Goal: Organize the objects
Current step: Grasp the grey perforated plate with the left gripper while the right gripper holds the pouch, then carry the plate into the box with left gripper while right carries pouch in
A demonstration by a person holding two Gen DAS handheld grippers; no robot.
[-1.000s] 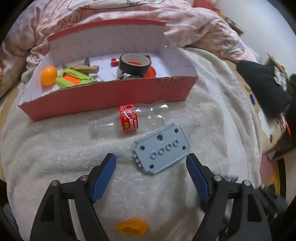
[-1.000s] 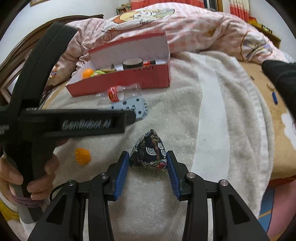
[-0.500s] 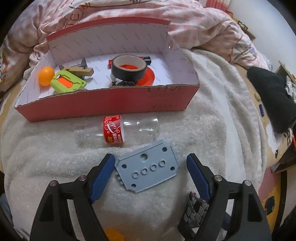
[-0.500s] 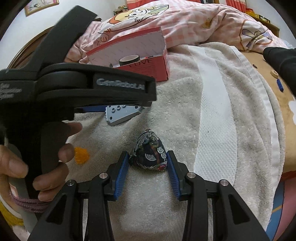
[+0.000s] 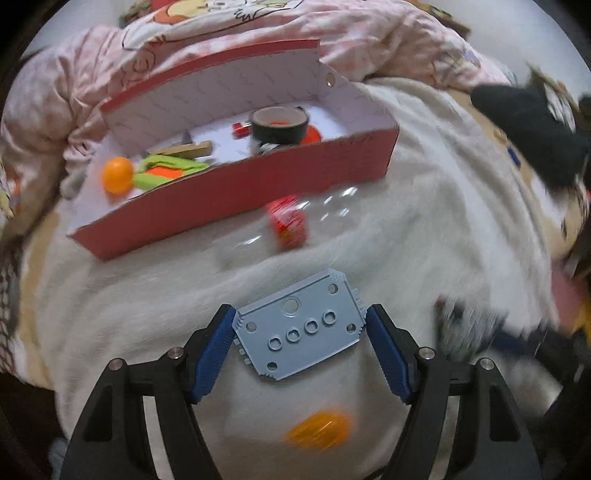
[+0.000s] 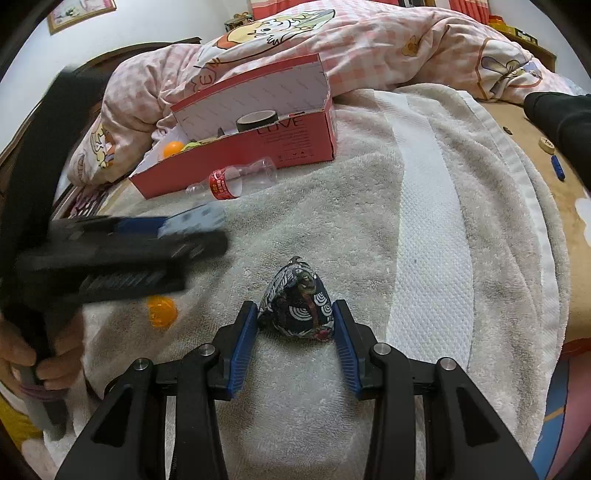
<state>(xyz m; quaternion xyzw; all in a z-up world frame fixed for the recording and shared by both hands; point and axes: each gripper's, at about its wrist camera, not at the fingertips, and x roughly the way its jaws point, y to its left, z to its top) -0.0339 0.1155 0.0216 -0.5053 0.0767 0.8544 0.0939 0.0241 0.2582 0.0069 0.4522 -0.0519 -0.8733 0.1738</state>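
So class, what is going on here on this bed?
A person is tidying loose items into the red cardboard box on the white towel. The left gripper has just been closing its jaws around the flat grey-blue plastic plate with round holes, its pads at the plate's edges. The right gripper is shut on the dark patterned fabric pouch.

Bed [image 6: 424,206] with pink quilt [image 6: 369,40], white wall [image 6: 155,22]
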